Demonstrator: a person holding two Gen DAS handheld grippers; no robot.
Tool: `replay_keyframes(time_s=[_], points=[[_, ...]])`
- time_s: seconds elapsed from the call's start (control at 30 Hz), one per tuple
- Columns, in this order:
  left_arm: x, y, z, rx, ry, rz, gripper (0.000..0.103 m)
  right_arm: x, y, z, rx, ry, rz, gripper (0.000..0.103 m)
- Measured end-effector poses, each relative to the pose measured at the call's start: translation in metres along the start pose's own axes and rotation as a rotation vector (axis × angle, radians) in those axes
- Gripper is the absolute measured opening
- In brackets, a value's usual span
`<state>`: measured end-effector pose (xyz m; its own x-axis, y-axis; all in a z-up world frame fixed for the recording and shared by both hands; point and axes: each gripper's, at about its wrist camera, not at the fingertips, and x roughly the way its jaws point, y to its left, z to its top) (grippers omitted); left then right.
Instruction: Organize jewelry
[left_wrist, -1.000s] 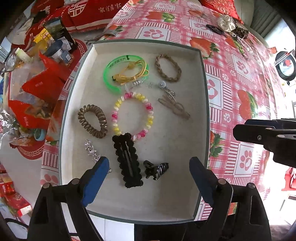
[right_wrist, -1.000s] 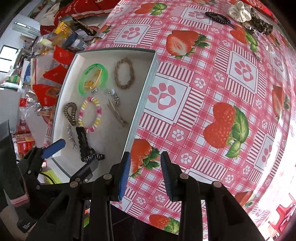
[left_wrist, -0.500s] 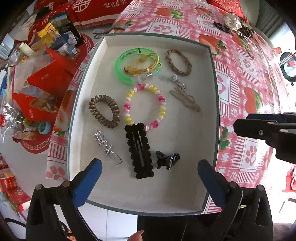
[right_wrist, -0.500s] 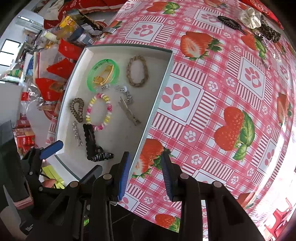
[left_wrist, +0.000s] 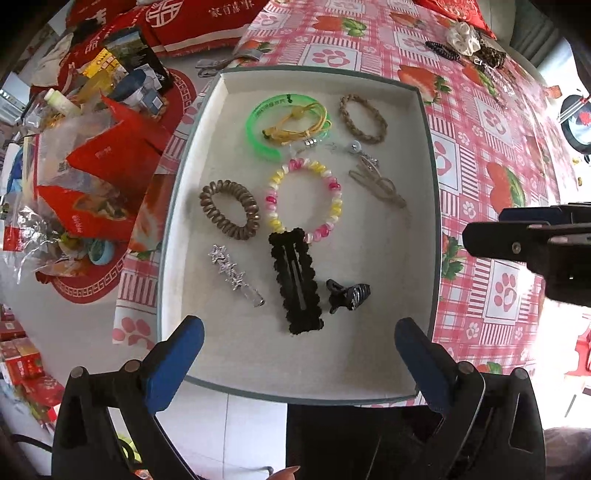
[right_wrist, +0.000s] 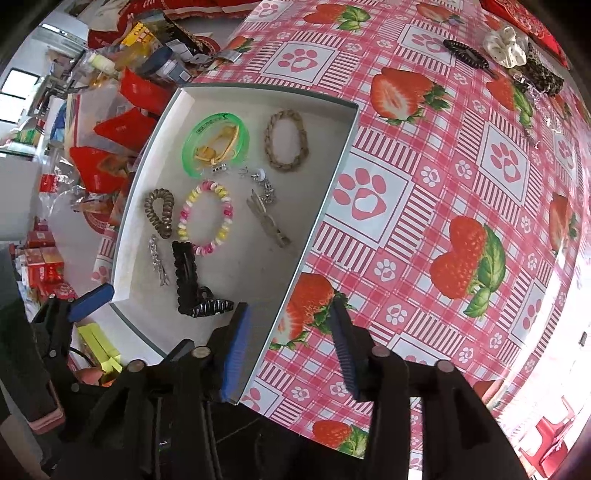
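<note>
Left gripper (left_wrist: 295, 350) jaws wide apart, empty, above near edge of jewelry tray (left_wrist: 430, 155). Right gripper (right_wrist: 290, 332) parted, empty, over tray's right wall. In tray: beaded bracelet (left_wrist: 303, 201), black snap clip (left_wrist: 297, 282), small claw clip (left_wrist: 349, 295), coil hair tie (left_wrist: 229, 209). White scrunchie (right_wrist: 505, 46) far right on tablecloth.

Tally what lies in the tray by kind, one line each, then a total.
Bracelets: 3 (green bangle, braided bracelet, beaded bracelet)
Spiral hair ties: 1
Hair clips: 4 (black snap clip, striped claw clip, star clip, tan clip)
Yellow cords: 1
Small silver charm pieces: 1
Total: 10
</note>
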<state>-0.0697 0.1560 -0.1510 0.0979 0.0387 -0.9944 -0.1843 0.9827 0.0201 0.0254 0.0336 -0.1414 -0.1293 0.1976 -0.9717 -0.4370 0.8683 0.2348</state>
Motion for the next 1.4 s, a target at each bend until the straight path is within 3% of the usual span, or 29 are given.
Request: replay_keyframes(time_s=[0.13, 0.3, 0.43, 0.5, 0.83, 0.93, 1.13, 1.4], points=[[-0.013, 0.005, -0.002, -0.008, -0.020, 0.005, 0.103, -0.006, 0.003, -0.004, -0.015, -0.002, -0.011, 0.060], [-0.036, 0.014, -0.002, -0.020, -0.058, 0.016, 0.103, -0.024, 0.006, -0.007, -0.029, -0.035, -0.025, 0.074], [-0.059, 0.022, -0.002, -0.040, -0.095, 0.020, 0.103, -0.048, 0.011, -0.009, -0.043, -0.092, -0.050, 0.076], [-0.073, 0.025, -0.003, -0.051, -0.117, 0.017, 0.103, -0.059, 0.015, -0.011, -0.053, -0.120, -0.063, 0.082], [-0.130, 0.037, -0.014, -0.100, -0.219, 0.027, 0.103, -0.116, 0.041, -0.028, -0.104, -0.259, -0.112, 0.086], [-0.142, 0.041, -0.019, -0.108, -0.242, 0.041, 0.103, -0.127, 0.047, -0.034, -0.112, -0.295, -0.102, 0.103], [-0.158, 0.050, -0.026, -0.139, -0.276, 0.061, 0.103, -0.142, 0.057, -0.043, -0.118, -0.356, -0.105, 0.103], [-0.170, 0.058, -0.029, -0.164, -0.302, 0.082, 0.103, -0.154, 0.064, -0.046, -0.148, -0.360, -0.134, 0.103]])
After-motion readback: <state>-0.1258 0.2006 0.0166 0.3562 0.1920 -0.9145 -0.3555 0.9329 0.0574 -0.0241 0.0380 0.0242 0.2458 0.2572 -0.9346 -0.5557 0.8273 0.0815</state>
